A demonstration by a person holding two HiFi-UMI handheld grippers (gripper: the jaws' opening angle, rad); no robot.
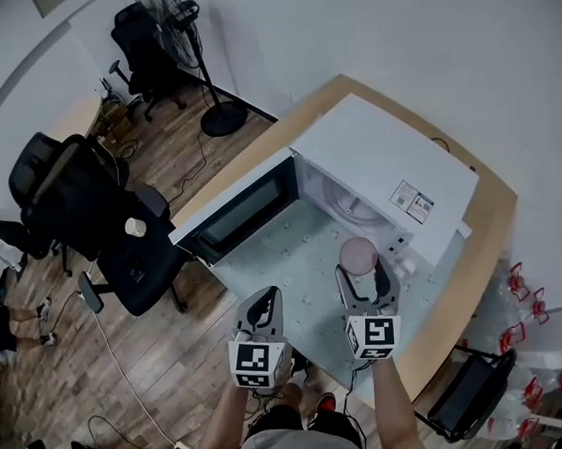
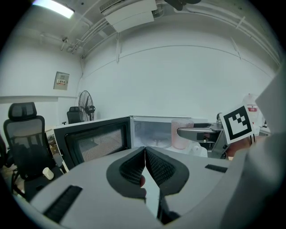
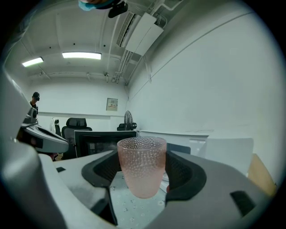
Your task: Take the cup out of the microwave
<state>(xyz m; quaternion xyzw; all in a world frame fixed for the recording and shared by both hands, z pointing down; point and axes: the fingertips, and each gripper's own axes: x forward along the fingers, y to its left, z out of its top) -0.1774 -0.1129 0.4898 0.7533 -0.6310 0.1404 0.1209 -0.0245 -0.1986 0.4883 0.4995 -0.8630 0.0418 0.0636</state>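
Note:
A pink dimpled cup (image 3: 141, 166) stands upright between the jaws of my right gripper (image 3: 142, 172), which is shut on it. In the head view the cup (image 1: 360, 255) hangs in front of the white microwave (image 1: 381, 157), outside its open cavity. The cup (image 2: 181, 133) also shows from the left gripper view, with the right gripper's jaws across it. The microwave door (image 1: 241, 210) stands swung open to the left. My left gripper (image 1: 261, 312) is shut on nothing, its pads meeting, low over the table beside the right one.
The microwave sits on a wooden table with a pale patterned mat (image 1: 293, 265) in front of it. Black office chairs (image 1: 83, 210) and a standing fan (image 1: 192, 55) are on the floor to the left. A black chair (image 1: 468, 392) stands at lower right.

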